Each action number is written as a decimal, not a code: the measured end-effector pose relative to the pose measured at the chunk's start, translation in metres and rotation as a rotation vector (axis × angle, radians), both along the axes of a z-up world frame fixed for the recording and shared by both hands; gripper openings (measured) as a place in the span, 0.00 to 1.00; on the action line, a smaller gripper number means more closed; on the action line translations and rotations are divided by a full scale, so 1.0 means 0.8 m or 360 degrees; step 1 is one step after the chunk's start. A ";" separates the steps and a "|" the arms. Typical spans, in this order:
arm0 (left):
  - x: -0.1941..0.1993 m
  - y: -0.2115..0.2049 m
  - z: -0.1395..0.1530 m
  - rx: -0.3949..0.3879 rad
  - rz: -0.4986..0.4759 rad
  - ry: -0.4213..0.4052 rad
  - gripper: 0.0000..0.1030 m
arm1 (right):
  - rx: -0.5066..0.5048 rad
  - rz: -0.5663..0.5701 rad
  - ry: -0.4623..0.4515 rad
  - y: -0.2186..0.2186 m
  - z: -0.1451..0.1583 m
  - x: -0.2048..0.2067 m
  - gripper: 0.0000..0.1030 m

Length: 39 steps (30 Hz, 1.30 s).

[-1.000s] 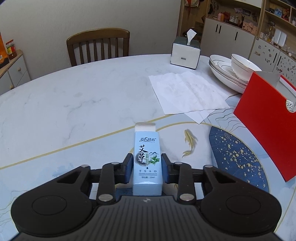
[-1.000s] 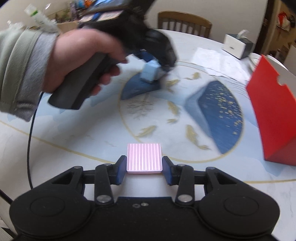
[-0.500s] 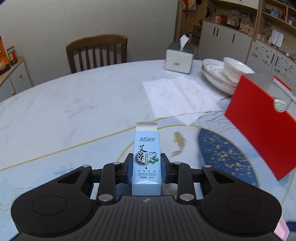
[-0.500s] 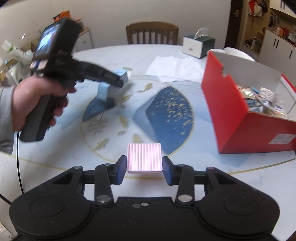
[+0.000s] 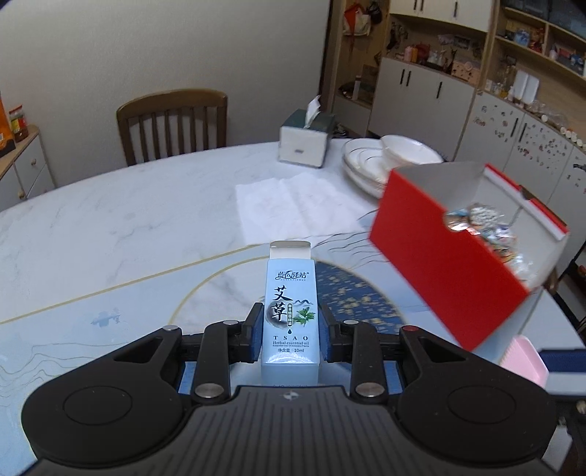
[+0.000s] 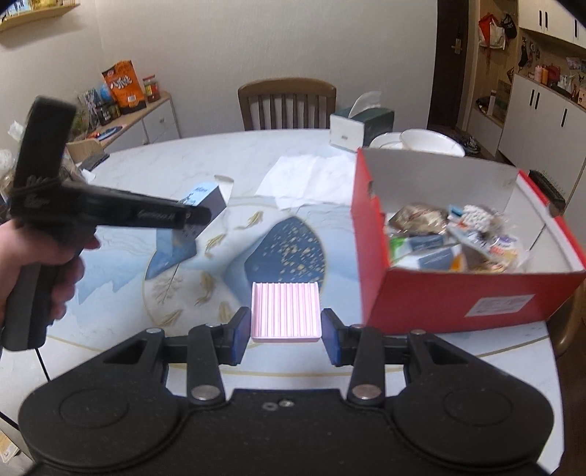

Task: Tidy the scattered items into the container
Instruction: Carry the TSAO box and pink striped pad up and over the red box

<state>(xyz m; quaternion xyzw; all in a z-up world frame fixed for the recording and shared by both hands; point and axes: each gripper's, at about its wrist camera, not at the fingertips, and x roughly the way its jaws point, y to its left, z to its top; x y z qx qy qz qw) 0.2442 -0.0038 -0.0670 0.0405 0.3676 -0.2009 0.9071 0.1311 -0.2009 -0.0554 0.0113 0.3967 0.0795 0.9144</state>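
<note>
One red box [image 6: 454, 289], open and part-filled, sits on the counter [image 6: 227, 164] at 3 o'clock. Left gripper [image 5: 290, 335] clamps one blue carton [image 5: 289, 315]; right gripper [image 6: 285, 329] clamps one pink ribbed pad [image 6: 285, 311].

Plain pale wall [image 5: 110, 55]; wooden chair [image 5: 172, 124] behind marble table [image 5: 110, 219]; white cabinets [image 5: 421, 95], cluttered shelves [image 5: 531, 33] right.

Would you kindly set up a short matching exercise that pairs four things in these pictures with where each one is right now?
Things:
1. blue herbal oil carton
2. pink ridged block
3. wrapped snacks
4. tissue box

Places:
A. inside the red box
B. on the table near the chair
C. in the left gripper
D. in the right gripper

Pairs: 1-C, 2-D, 3-A, 4-B
</note>
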 end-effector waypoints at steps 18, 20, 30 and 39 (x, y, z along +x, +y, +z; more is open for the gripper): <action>-0.047 -0.125 0.053 -0.0067 -0.0227 -0.0050 0.27 | -0.0015 -0.0154 -0.0145 -0.130 0.038 0.005 0.38; -0.047 -0.142 0.057 -0.0070 -0.0251 -0.0056 0.27 | -0.0027 -0.0178 -0.0161 -0.146 0.040 0.007 0.38; -0.042 -0.219 0.064 -0.0047 -0.0343 -0.0094 0.27 | -0.0086 -0.0244 -0.0190 -0.217 0.042 0.028 0.38; -0.026 -0.276 0.059 0.0022 -0.0408 -0.0098 0.27 | -0.0099 -0.0251 -0.0107 -0.260 0.023 0.061 0.38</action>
